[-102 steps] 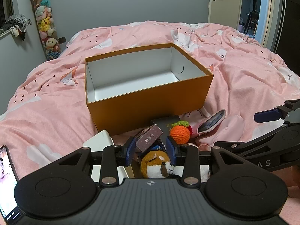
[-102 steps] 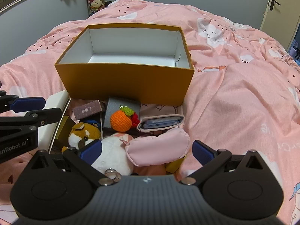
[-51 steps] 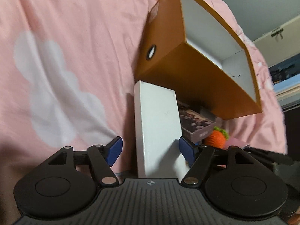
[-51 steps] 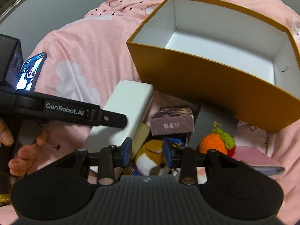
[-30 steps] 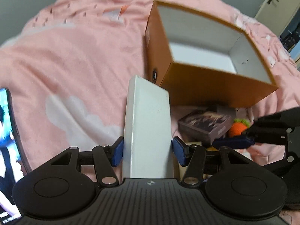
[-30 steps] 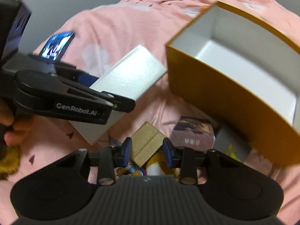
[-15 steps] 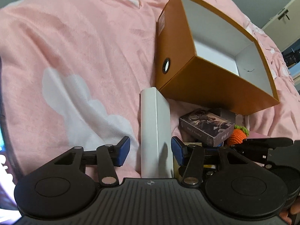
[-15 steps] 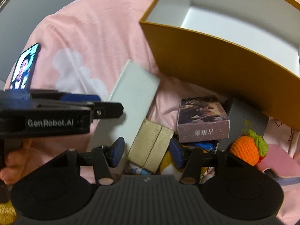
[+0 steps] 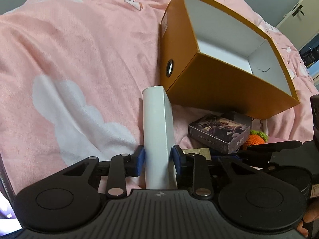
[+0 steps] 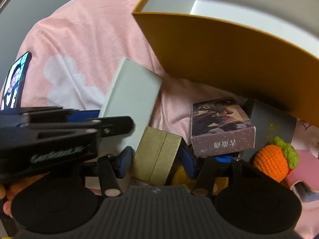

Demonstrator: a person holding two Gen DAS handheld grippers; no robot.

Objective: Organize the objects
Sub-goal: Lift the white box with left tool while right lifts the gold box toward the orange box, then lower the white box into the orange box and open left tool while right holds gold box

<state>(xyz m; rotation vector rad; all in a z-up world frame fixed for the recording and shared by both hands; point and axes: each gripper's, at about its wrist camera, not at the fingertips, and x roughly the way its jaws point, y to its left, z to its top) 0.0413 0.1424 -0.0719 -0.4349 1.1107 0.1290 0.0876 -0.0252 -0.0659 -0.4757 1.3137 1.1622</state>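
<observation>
An open orange box with a white inside stands on the pink bed; it also shows in the right wrist view. My left gripper is shut on a flat white box, held on edge just left of the orange box's near corner; the white box also shows in the right wrist view. My right gripper is open around a small gold box, its pads beside it with small gaps. A purple card box, a crochet orange and a pink pouch lie in front of the orange box.
A phone with a lit screen lies on the pink bedspread at the left. A dark grey box leans against the orange box's front wall. A yellow plush toy is partly hidden under my right gripper. A door is at the far right.
My left gripper has closed onto the white box, now turned on edge. My right gripper has moved closer down over the gold box, its fingers either side of it.
</observation>
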